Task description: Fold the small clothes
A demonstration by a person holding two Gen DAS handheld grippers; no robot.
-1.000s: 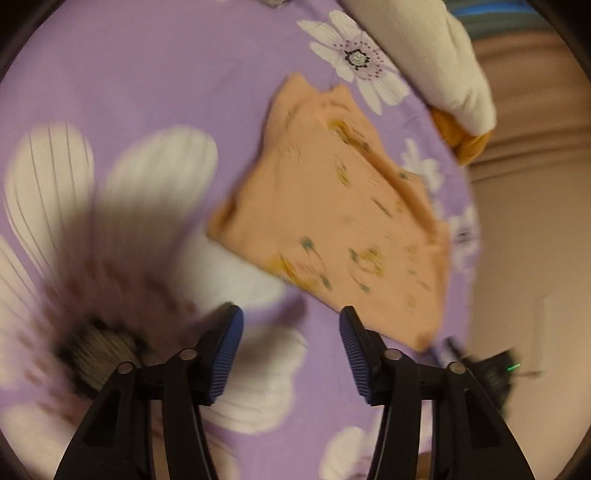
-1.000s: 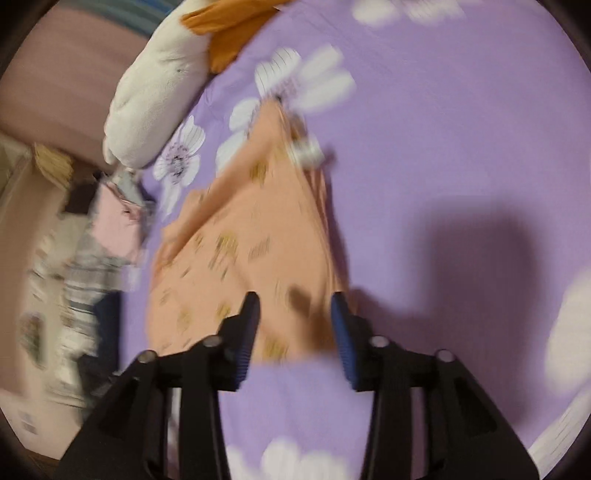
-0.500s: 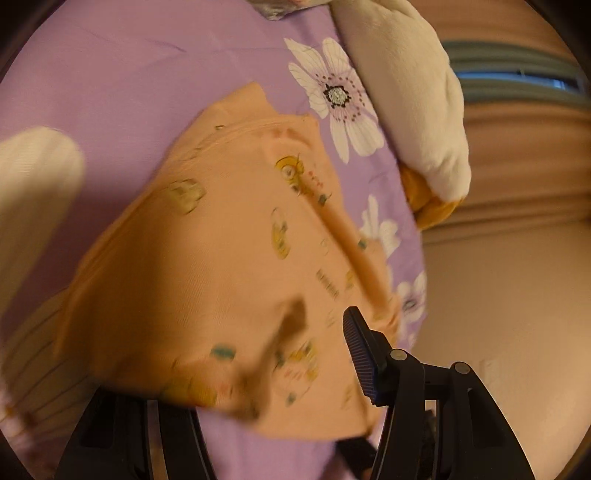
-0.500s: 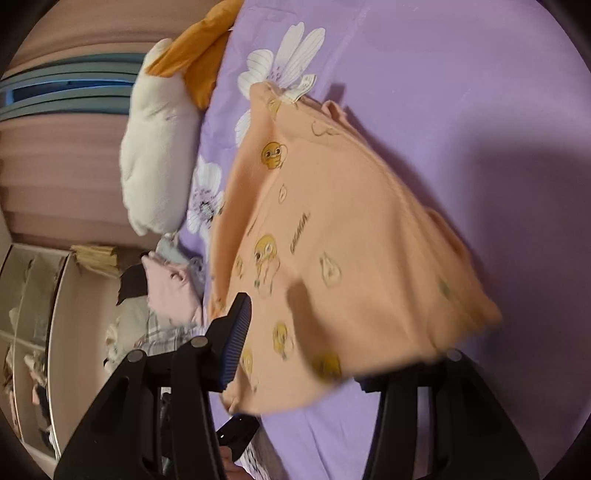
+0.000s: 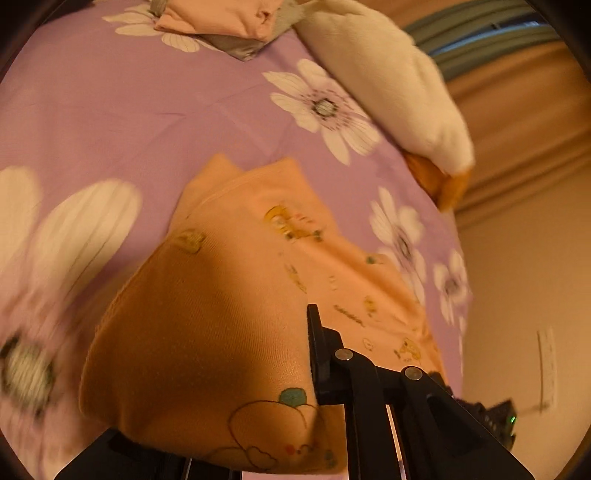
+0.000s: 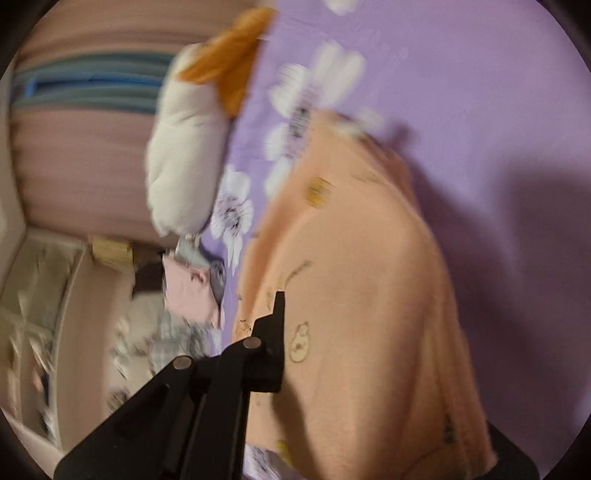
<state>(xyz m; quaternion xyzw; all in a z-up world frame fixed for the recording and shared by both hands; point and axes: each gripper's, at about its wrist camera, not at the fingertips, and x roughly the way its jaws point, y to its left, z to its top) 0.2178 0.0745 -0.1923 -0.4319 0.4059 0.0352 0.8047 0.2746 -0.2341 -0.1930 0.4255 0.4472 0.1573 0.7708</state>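
The left gripper (image 5: 310, 373) has just been closing and now pinches the near edge of the peach garment (image 5: 236, 295); only its right finger (image 5: 321, 362) shows, the other lying under the draped cloth. The right gripper (image 6: 284, 343) has likewise just been closing and pinches the same peach garment (image 6: 354, 295), with one finger (image 6: 273, 350) visible and its partner covered by fabric.

In the left wrist view the garment fills the lower centre, its far end resting on the purple flowered bedsheet (image 5: 110, 110). Bare sheet lies open across the upper left; the bed's edge runs down the right, where a white plush toy (image 5: 388, 81) sits. A folded pink cloth (image 5: 218, 18) lies at the top edge, cut off.

In the right wrist view open sheet fills the upper right. Both views are blurred. Small cartoon prints dot the garment; a short printed word is unreadable.
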